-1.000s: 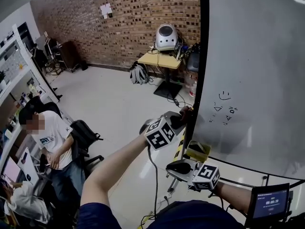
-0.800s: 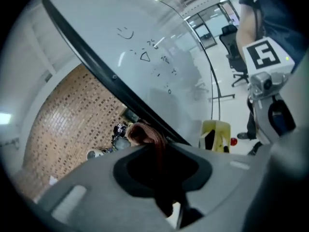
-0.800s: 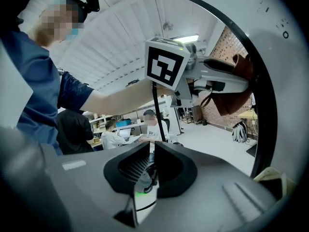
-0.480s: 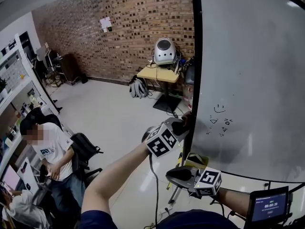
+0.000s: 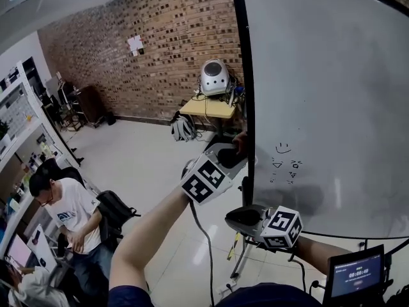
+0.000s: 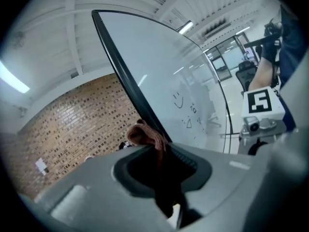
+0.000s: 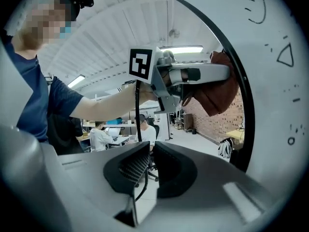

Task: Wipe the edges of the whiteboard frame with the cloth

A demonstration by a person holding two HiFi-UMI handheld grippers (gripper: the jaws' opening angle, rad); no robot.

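Note:
The whiteboard's black frame (image 5: pixel 243 75) runs up its left edge. My left gripper (image 5: pixel 235 153) is shut on a reddish-brown cloth (image 5: pixel 240 143) and presses it against that edge. In the left gripper view the cloth (image 6: pixel 147 135) bunches out between the jaws, right beside the frame (image 6: pixel 123 66). My right gripper (image 5: pixel 235 217) hangs lower, just left of the board's bottom corner, apart from the frame. Its jaws (image 7: pixel 150 151) stand together with nothing between them. The right gripper view shows the left gripper (image 7: pixel 193 75) holding the cloth (image 7: pixel 219 88) on the frame (image 7: pixel 241 95).
Small marker doodles (image 5: pixel 285 160) sit on the board near the cloth. A table (image 5: pixel 203 107) with a white round device (image 5: pixel 215 77) and a backpack (image 5: pixel 183 128) stand by the brick wall. People sit at desks on the lower left (image 5: pixel 69 211). A small screen (image 5: pixel 355 276) is at the lower right.
The left gripper has slid upward along the frame's left edge with the cloth. The right gripper has risen too, staying below it. Neither grip has changed.

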